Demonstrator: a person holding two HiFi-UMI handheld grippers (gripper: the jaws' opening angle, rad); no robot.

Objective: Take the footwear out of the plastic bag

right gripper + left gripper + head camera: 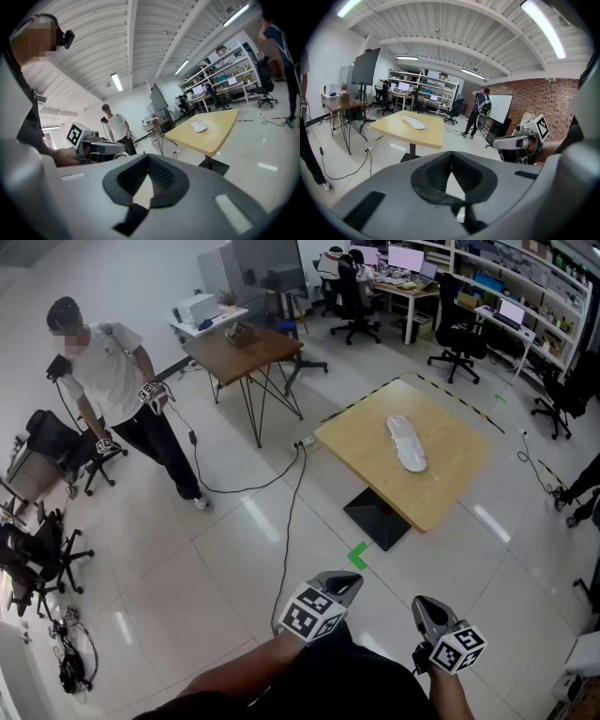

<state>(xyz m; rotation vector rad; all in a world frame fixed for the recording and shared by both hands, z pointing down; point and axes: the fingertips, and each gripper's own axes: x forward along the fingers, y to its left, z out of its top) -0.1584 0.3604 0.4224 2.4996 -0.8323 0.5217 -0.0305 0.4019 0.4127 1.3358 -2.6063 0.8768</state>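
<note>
Bag on tbl, untouched

Too small and pale to tell, in all 3 views: contents of the plastic bag on the yellow table. Cut off by head view's right edge: person's leg, body out of frame.

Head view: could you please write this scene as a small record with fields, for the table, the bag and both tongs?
table: light wooden table, straight ahead
bag: white plastic bag lying on the table, untouched
left tongs: shut, empty, short of the table
right tongs: shut, empty, short of the table
bystander: person standing at left
</note>
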